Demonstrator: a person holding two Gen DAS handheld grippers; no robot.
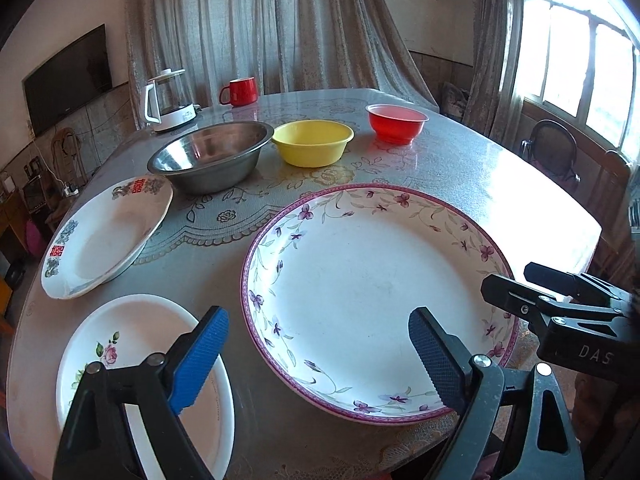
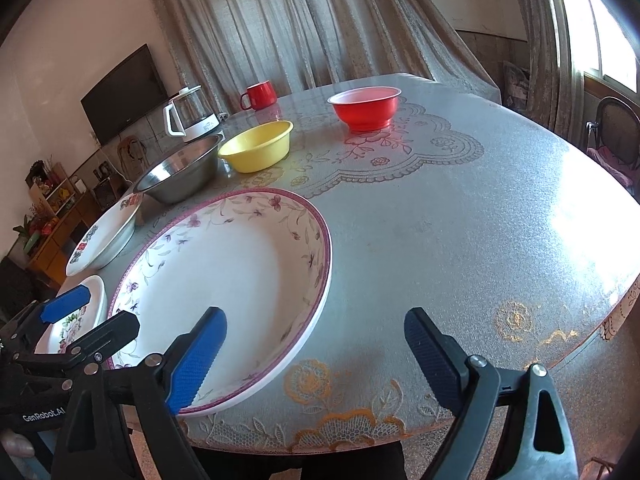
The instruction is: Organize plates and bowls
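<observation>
Three plates and three bowls sit on the round table [image 2: 460,216]. Large floral plate [image 1: 372,300] lies nearest the front edge; rose plate [image 1: 132,344] to its left, also at the edge; red-character plate [image 1: 108,236] behind that, tilted, far rim just beside the steel bowl [image 1: 210,156]. Yellow bowl [image 1: 313,142] sits right of the steel one, red bowl [image 1: 396,122] further right and well apart. Kettle [image 1: 170,100] and red mug [image 1: 239,91] stand at the back.

Left gripper [image 1: 318,354]: jaws wide apart, nothing between the pads, hovering over the gap between rose plate and floral plate. Right gripper [image 2: 316,354]: jaws wide apart, holding nothing, over the floral plate's right rim and bare tablecloth.
</observation>
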